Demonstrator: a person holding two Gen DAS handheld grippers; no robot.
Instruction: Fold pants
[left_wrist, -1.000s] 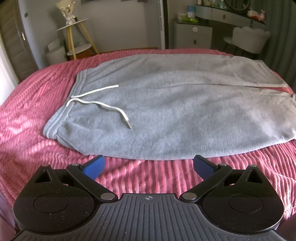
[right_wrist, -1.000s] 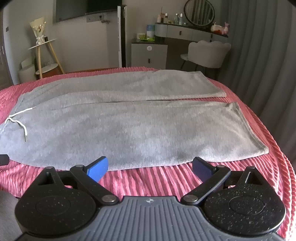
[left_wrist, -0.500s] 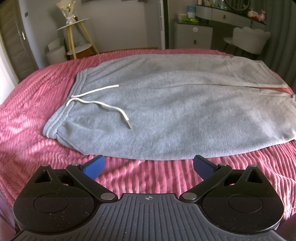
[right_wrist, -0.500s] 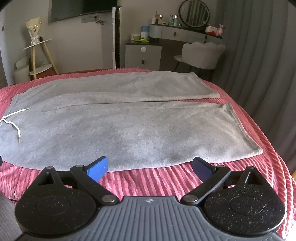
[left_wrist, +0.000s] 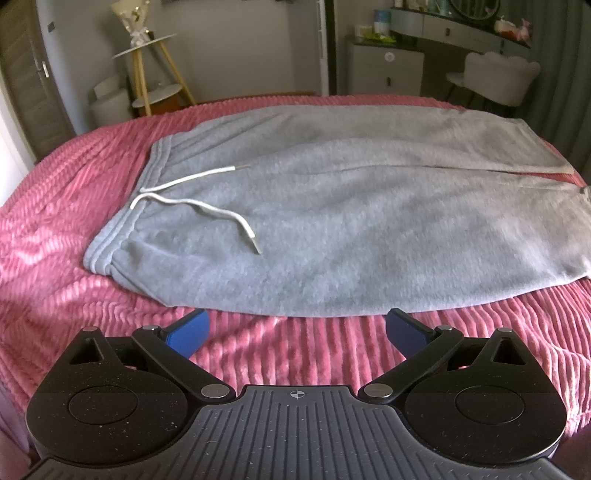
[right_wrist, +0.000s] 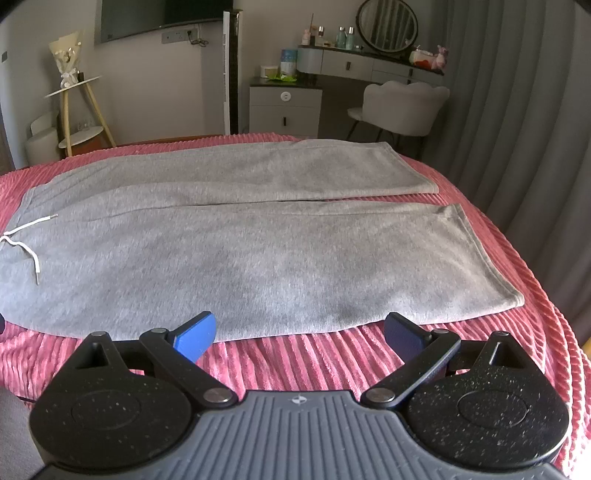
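Pink ribbed bedspread (left_wrist: 66, 236) is covering the bed that carries everything, with bedroom furniture lining the far wall behind it.

The left gripper (left_wrist: 297, 328) is hovering with its 2 blue-padded fingers (left_wrist: 188, 332) spread wide, holding nothing and touching nothing; only bare bedspread is showing between the pads. The right gripper (right_wrist: 299, 332) is doing the same: its jaws are standing fully apart, empty, its fingers (right_wrist: 195, 334) clear of the fabric.

The grey sweatpants (left_wrist: 332, 221) are lying flat and unfolded across the bed, waistband toward the bed's left edge, the 2 legs running side by side toward its right edge. Their near edge is lying just beyond the tips of both grippers, close but apart from them. The left gripper is sitting opposite the waist end, the right gripper opposite the lower part of the near leg.

The left wrist view is showing the waistband (left_wrist: 122, 221) in full, with the white drawstring (left_wrist: 207, 210) trailing in 2 strands over the front of the fabric, while the leg ends are running off blurred at its right border. The right wrist view is showing both hems: the near leg's hem (right_wrist: 487, 258) close to the bed's right edge and the far leg's hem (right_wrist: 413, 170) near the far right corner. It is also showing a grey curtain (right_wrist: 517, 110), a round mirror (right_wrist: 388, 24) over a vanity desk (right_wrist: 369, 66), and a white chair (right_wrist: 402, 107).
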